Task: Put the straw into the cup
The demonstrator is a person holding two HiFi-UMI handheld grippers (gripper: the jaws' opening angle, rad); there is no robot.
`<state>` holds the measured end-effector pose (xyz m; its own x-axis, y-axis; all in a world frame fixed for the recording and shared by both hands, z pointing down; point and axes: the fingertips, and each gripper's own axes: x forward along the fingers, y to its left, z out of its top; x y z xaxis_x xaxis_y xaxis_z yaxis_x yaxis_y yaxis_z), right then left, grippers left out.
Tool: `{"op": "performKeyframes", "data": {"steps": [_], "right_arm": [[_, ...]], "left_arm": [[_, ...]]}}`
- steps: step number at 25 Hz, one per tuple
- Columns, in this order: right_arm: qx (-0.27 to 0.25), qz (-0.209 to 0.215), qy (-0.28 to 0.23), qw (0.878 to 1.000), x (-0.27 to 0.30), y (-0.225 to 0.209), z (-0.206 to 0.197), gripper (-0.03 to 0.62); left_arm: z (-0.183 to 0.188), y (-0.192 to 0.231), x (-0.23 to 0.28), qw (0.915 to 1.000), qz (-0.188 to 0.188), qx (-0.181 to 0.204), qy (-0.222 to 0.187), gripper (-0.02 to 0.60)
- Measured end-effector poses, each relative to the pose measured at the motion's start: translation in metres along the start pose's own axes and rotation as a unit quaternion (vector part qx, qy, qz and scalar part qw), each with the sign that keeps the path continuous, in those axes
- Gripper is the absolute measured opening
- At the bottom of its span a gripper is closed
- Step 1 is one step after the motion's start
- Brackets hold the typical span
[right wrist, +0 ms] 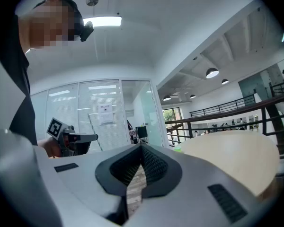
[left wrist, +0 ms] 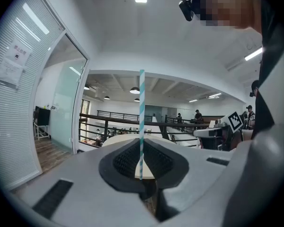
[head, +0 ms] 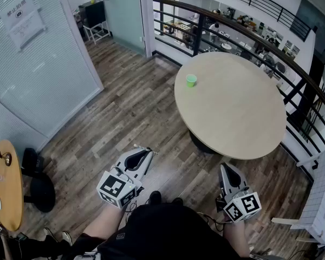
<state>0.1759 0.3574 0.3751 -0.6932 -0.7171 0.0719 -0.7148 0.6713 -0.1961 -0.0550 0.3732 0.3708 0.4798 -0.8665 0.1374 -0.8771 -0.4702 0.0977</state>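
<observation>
A small green cup [head: 190, 80] stands near the far left edge of the round beige table [head: 233, 107]. My left gripper [head: 147, 154] is held low over the wooden floor, well short of the table, and is shut on a teal-and-white striped straw [left wrist: 141, 122]. The straw stands upright out of the closed jaws [left wrist: 141, 140]; in the head view it shows as a thin line [head: 143, 148] at the tips. My right gripper [head: 226, 168] hangs near the table's near edge, shut [right wrist: 141, 147] and holding nothing. The cup [right wrist: 178, 149] is a tiny green spot at the table's edge.
A black railing [head: 244, 34] curves behind the table. A glass partition with blinds [head: 38, 64] lines the left. At the lower left stand a small wooden table [head: 4, 186] and a black chair base [head: 40, 193]. A white rack [head: 319, 199] is at the right.
</observation>
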Motion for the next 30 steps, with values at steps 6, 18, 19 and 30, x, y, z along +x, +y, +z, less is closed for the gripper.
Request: {"op": "performKeyframes", "data": {"steps": [6,18,19,30], "right_arm": [[-0.001,0.004,0.002,1.0,-0.009,-0.005,0.0,0.021],[0.006,0.023,-0.017,1.0,-0.035,-0.026,0.005,0.023],[0.009,0.025,-0.017,1.0,-0.035,-0.027,0.005,0.023],[0.027,0.031,-0.016,0.999,-0.01,-0.045,0.004,0.023]], "left_arm": [[0.0,-0.01,0.001,1.0,0.005,0.003,-0.001,0.028],[0.002,-0.05,0.011,0.9998,0.018,0.009,-0.004,0.028],[0.004,-0.052,0.012,0.9997,0.019,0.011,-0.007,0.028],[0.005,-0.028,0.029,0.9993,0.035,0.011,-0.01,0.028]]}}
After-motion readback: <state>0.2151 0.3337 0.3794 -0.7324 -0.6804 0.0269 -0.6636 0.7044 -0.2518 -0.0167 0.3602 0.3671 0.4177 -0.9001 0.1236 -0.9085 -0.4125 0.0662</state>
